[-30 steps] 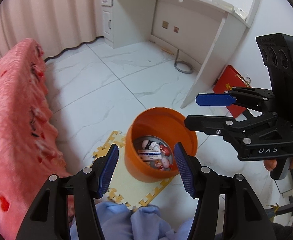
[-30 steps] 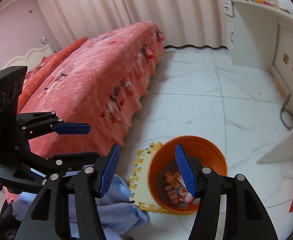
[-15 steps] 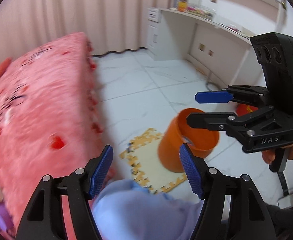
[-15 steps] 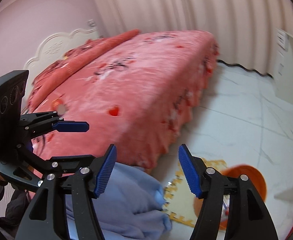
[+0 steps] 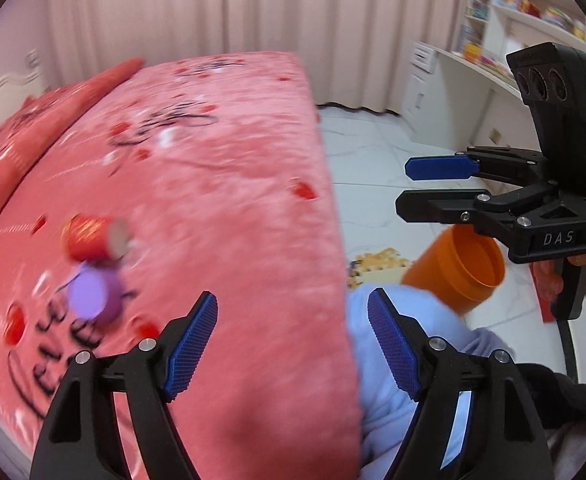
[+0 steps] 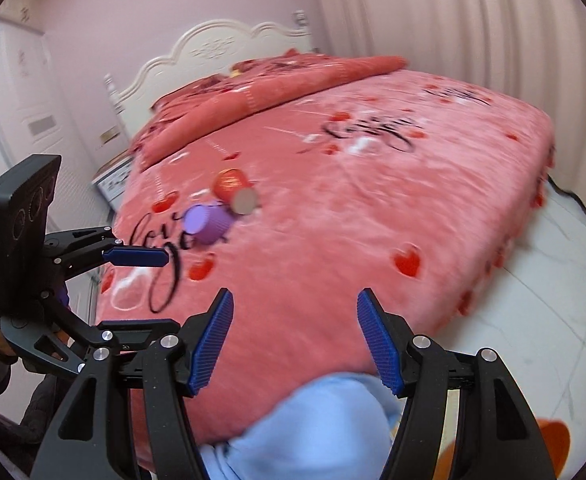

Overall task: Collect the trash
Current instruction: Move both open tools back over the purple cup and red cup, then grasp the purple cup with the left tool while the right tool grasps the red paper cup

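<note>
Two pieces of trash lie on the pink bedspread: a red cup (image 5: 87,238) (image 6: 233,186) on its side and a purple cup (image 5: 93,296) (image 6: 207,222) next to it. My left gripper (image 5: 293,344) hangs over the bed's near edge, jaws opening, nothing between them. It also shows at the left of the right wrist view, left gripper (image 6: 133,258). My right gripper (image 6: 295,344) is open and empty over the bed's corner, and shows in the left wrist view, right gripper (image 5: 437,186). The orange bin (image 5: 463,268) stands on the floor beside the bed.
A pink bed (image 6: 353,208) with a white headboard (image 6: 221,50) fills both views. Curtains (image 5: 213,8) hang behind it. A white desk and shelves (image 5: 489,60) stand at the right. A person's pale blue trouser knee (image 6: 317,420) is low in front. White marble floor (image 6: 553,288) lies right of the bed.
Both grippers swung away from the orange bin up and left over the bed. The bin slid to the lower right, the two cups came into view, and both jaws widened.
</note>
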Available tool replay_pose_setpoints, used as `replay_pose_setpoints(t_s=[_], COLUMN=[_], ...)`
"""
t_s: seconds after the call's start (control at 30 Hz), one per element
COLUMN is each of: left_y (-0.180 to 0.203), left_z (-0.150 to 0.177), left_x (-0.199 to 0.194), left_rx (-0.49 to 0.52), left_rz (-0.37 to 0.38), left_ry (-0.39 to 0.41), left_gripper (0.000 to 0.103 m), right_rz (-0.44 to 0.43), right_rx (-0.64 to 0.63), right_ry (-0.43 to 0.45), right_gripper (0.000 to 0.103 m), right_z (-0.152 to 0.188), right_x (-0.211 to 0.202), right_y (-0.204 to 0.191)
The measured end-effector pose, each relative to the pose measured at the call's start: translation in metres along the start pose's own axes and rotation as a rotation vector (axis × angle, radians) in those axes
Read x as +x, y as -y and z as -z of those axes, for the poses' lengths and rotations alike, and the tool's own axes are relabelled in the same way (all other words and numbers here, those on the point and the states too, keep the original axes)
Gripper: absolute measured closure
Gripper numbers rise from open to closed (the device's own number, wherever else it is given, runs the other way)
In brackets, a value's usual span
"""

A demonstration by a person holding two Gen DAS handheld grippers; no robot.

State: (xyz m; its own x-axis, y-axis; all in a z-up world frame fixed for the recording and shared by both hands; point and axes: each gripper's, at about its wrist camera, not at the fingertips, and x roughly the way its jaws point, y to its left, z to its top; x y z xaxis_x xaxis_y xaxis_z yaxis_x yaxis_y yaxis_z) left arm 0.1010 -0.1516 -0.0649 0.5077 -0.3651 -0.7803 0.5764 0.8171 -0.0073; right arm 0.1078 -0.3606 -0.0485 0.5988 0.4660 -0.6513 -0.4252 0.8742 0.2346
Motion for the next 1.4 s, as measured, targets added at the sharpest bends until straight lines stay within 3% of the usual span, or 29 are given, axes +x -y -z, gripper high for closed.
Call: replay_pose_setpoints(t_s=[0.27, 0.63, 0.97, 1.4], left_y=[-0.06, -0.139, -0.186, -0.212], left_z=[0.026, 0.031, 0.022, 0.016], left_x=[-0.017, 0.002, 0.05, 0.096], left_rx=[-0.101, -0.234, -0.264, -0.223], left_rz=[-0.069, -0.097, -0.077, -0.048], left_ry=[0.005, -0.007, -0.055, -0.085], left_gripper=[0.02, 0.016, 0.016, 0.016], right_rz=[-0.072, -0.121, -0.136, -0.122], right_rx=[-0.093, -0.154, -0.214, -0.302], right_ry=[-0.023, -0.083, -0.143, -0.219], right_gripper=[0.034, 0.032, 0.032, 0.032], right_z=[-0.034, -0.074, -0.111, -0.132], right_x=[0.043, 0.121, 0.214, 0.319], right_y=[-0.05, -0.074, -0.079, -0.08])
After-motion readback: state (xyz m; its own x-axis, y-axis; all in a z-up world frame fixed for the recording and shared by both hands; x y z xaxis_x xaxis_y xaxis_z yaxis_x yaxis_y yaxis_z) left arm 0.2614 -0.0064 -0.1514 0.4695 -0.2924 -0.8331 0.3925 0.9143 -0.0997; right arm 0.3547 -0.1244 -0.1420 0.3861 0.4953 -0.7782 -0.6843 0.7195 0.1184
